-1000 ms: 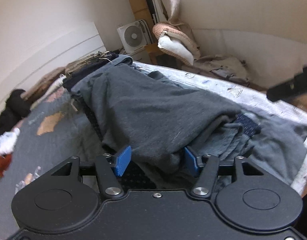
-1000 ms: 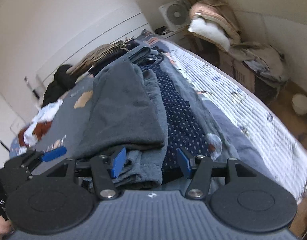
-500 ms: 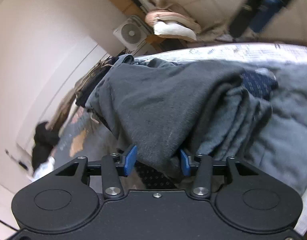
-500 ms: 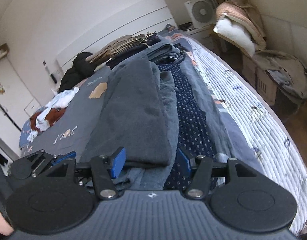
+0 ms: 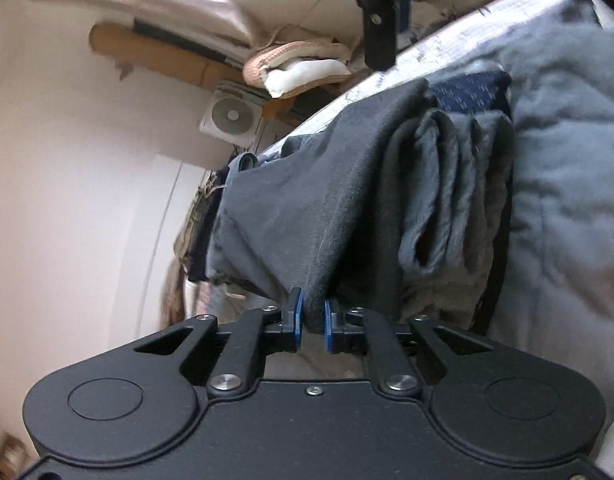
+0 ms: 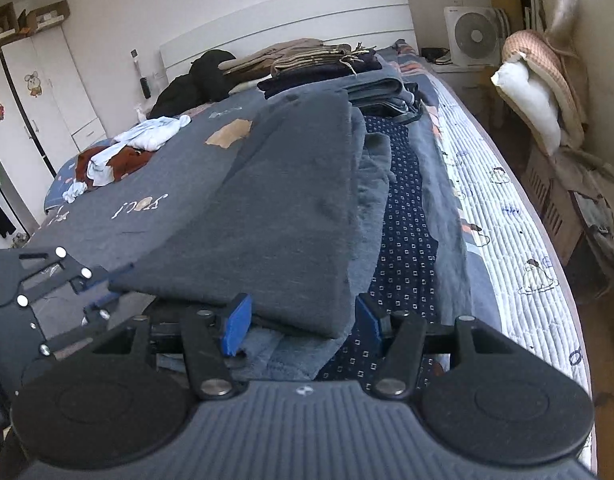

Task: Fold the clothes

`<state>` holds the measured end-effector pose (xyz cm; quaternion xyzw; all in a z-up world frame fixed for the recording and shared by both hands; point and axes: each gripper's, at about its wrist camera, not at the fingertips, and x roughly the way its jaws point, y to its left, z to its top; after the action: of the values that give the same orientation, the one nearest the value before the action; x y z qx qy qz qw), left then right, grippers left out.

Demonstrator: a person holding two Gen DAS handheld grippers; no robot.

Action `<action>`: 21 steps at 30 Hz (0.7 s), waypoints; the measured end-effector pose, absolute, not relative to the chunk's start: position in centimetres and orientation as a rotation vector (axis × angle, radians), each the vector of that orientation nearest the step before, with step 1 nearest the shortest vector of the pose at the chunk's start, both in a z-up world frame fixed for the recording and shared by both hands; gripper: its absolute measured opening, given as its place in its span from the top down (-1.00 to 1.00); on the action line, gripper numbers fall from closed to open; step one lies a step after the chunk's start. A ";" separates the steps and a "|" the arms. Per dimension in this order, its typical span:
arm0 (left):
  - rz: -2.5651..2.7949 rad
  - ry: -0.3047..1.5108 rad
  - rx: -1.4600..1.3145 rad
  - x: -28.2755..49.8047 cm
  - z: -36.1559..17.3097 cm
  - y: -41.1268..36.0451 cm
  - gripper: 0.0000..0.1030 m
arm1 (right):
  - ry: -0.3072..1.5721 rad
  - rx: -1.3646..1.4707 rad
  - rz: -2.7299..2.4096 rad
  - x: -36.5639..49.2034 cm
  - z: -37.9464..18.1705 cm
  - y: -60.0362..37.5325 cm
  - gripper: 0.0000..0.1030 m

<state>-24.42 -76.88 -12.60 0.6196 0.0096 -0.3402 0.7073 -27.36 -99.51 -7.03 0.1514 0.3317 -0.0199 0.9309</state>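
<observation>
Left tongs (image 5: 310, 316): clenched on dark grey garment (image 5: 319, 184) edge. Right tongs (image 6: 301, 326): released, straddling the garment's fold, above the bed (image 6: 503, 216).

Soft window daylight, strong fisheye bending at edges, motion blur in left view.

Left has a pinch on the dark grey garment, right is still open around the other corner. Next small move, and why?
Probably close the right gripper. Its blue pads sit apart on either side of the near edge of the folded dark grey fleece garment, while the left gripper is already clamped on that garment's edge. With both ends held, the fold could be lifted evenly.
</observation>
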 end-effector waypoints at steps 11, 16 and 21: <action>-0.790 0.149 1.249 -24.2 -12.4 -74.7 0.46 | 0.689 0.347 -0.070 -26.9 -8.0 -101.0 -0.10; -0.822 0.147 1.103 -24.9 -11.0 -75.4 0.07 | 0.706 0.387 -0.080 -27.1 -8.8 -101.1 -0.10; -0.795 0.276 0.920 -22.5 -10.2 -76.7 0.14 | 0.707 0.417 -0.102 -27.3 -8.9 -101.4 -0.10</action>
<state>-22.46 -76.71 -10.24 0.4307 0.1294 -0.3721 0.8119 -27.31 -101.43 -8.93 0.2024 0.3436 -0.0495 0.9157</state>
